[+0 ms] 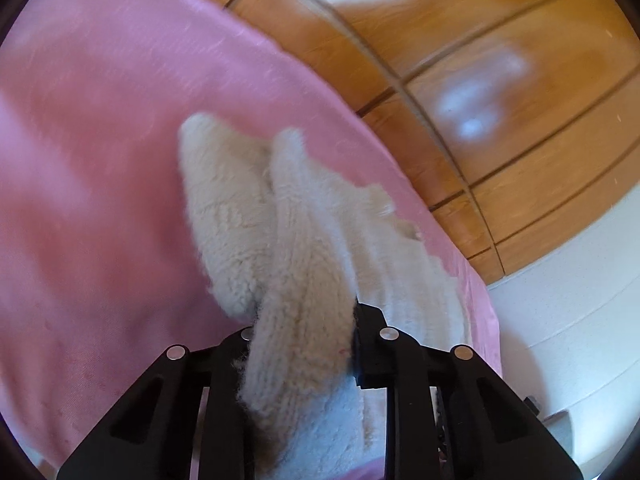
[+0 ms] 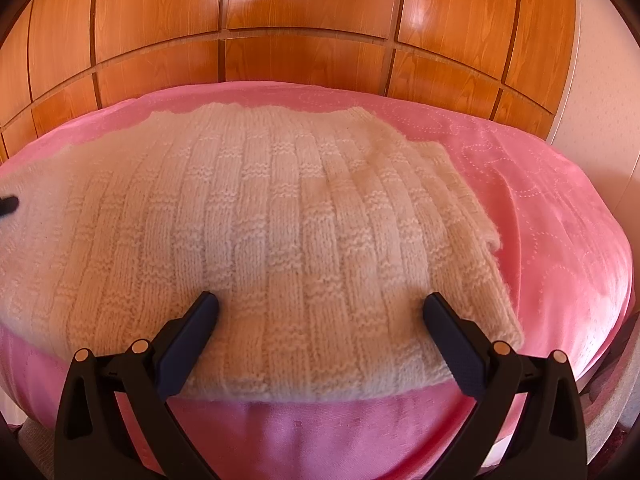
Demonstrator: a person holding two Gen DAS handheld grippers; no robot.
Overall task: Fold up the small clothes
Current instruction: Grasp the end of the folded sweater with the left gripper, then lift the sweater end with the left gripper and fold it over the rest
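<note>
Glossy orange-brown wooden panelled wall [image 2: 304,12] fills the background, dark grooves between the panels. In front of it, a bed with a pink stitched bedspread [image 2: 540,208].

Cream ribbed knitted garment [image 2: 260,220] lies spread flat on the bedspread and covers much of its middle; near hem close to the bedspread's front edge. In the left wrist view a fold of the same knit rises in two soft peaks above the pink cloth.

Left tool [image 1: 304,344]: black, jaws clenched on a bunched fold of the cream knit; wool fills the gap between them. View blurred.

Right tool [image 2: 320,304]: black, dark blue pads, jaws released and set wide. Both fingertips [image 2: 208,300] sit over the garment near its near hem; whether they touch the wool cannot be told. Nothing gripped.

Small dark tip at the far left edge of the right wrist view, over the knit; unidentifiable.
</note>
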